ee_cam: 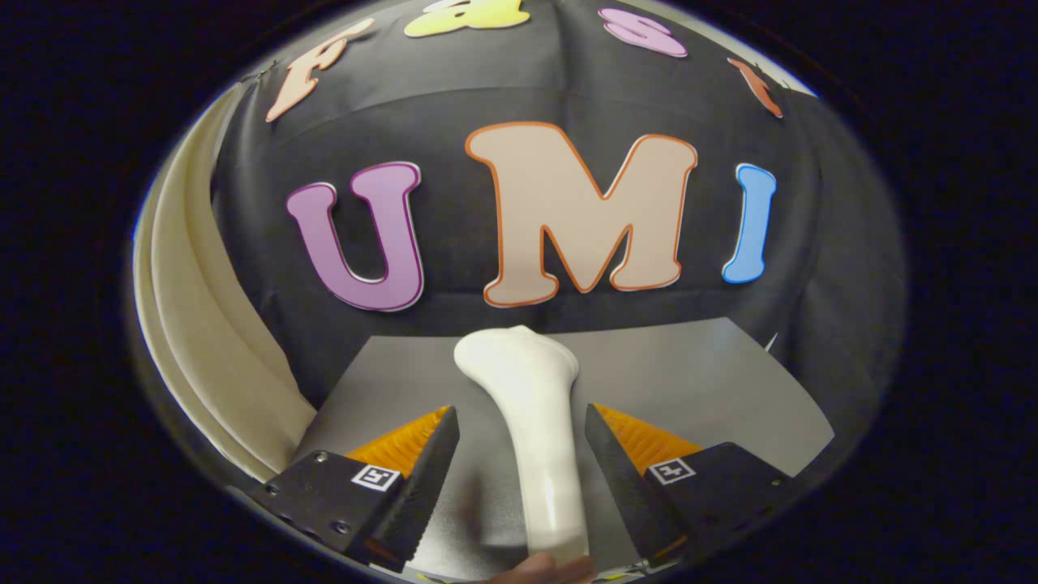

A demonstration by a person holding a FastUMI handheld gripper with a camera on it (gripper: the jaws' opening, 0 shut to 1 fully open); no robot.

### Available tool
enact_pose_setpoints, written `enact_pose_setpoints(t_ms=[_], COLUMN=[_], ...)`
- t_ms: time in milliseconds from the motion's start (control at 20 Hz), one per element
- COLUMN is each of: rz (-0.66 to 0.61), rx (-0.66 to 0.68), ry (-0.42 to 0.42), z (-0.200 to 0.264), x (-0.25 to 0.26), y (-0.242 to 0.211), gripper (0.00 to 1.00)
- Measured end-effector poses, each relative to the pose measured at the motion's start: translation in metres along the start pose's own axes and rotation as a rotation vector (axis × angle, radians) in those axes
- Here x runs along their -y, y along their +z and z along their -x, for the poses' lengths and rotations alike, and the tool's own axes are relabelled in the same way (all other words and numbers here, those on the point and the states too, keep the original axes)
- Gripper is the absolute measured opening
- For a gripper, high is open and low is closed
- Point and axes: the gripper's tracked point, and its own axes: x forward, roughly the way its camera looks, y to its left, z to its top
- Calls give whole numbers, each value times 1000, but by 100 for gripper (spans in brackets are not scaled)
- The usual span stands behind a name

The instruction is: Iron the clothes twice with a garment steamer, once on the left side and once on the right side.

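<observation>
The gripper [523, 430] had two wedge-shaped fingers [426, 478], each tapering to a narrow tip and running a row of small saw-like teeth down its inner edge. Ribbed pads [401, 446] covered the outward slopes. Each finger rose from a blocky, matte base [324, 499] with small round screws and a square white tag [375, 477] printed with a black pattern. The fingers stood apart.

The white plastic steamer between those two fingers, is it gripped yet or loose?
Loose. The white plastic steamer lies on the grey table between the open fingers, with a gap on each side.
</observation>
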Motion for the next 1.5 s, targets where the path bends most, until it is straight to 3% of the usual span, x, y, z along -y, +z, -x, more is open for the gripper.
enact_pose_setpoints(t_ms=[250,300,550,750,900,1150,1500], rz=[-6,-34,-73,-2,-18,-24,-1], rx=[-169,-174,-176,-95,38,131,249], ry=[-85,-86,-151,-269,-270,-255,-205], z=[-11,-13,-13,6,42,124,267], x=[12,10,14,31,25,-2,-102], y=[-33,-34,-33,-15,6,8,-20], gripper=[91,81,57,44,36,35,35])
